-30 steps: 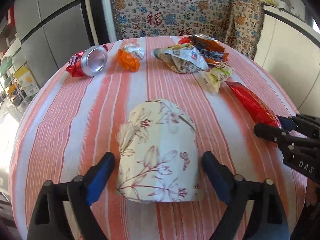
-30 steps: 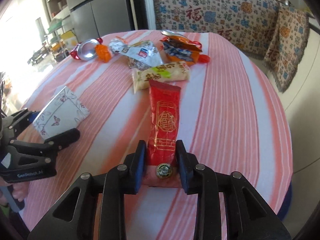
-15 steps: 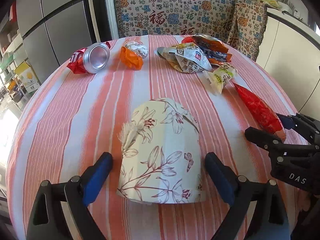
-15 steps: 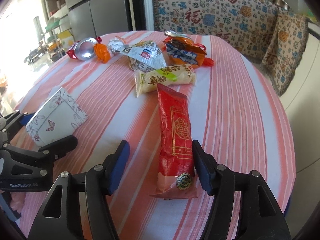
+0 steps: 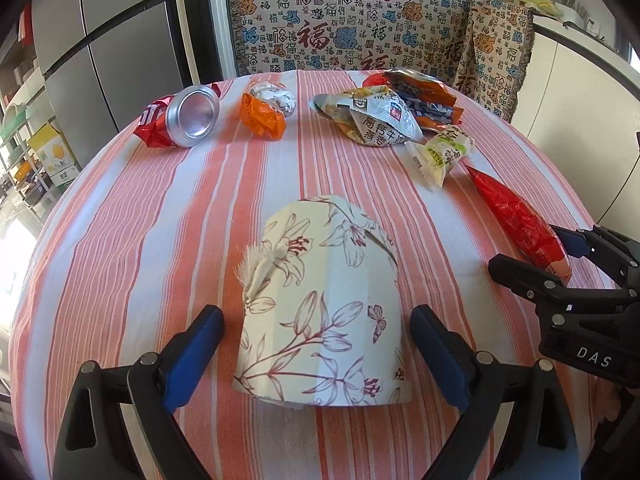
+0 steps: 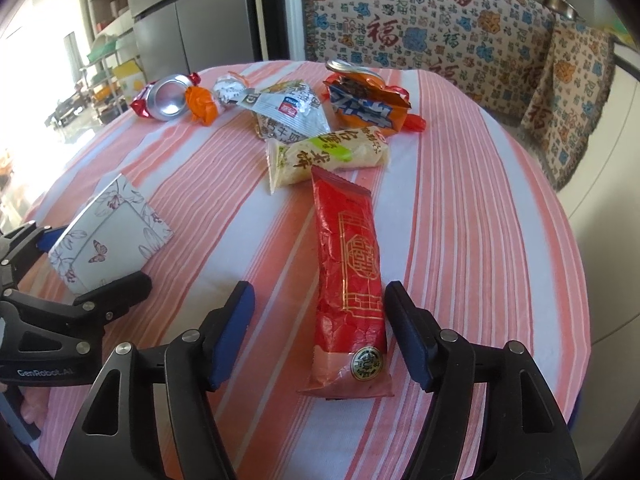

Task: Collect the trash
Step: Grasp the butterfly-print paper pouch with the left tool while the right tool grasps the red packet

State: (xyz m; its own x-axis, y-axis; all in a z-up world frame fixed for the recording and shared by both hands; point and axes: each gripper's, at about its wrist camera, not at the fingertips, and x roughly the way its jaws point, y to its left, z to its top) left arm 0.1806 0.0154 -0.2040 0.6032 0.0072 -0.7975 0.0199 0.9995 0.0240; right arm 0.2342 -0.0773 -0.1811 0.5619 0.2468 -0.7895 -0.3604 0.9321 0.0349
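Red wrapper [image 6: 350, 276] between spread right gripper [image 6: 318, 322], "DAS" | left gripper [image 5: 316, 342] spread, "GenRobot.AI", flanking floral pack [image 5: 320, 312]

Bright daylight floods in from the left, blown out at that edge; fisheye bends the rims; focus sharp.

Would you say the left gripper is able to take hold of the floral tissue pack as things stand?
Probably yes. The left gripper is open with a finger on either side of the floral tissue pack, and nothing lies between them; the other trash sits farther back.
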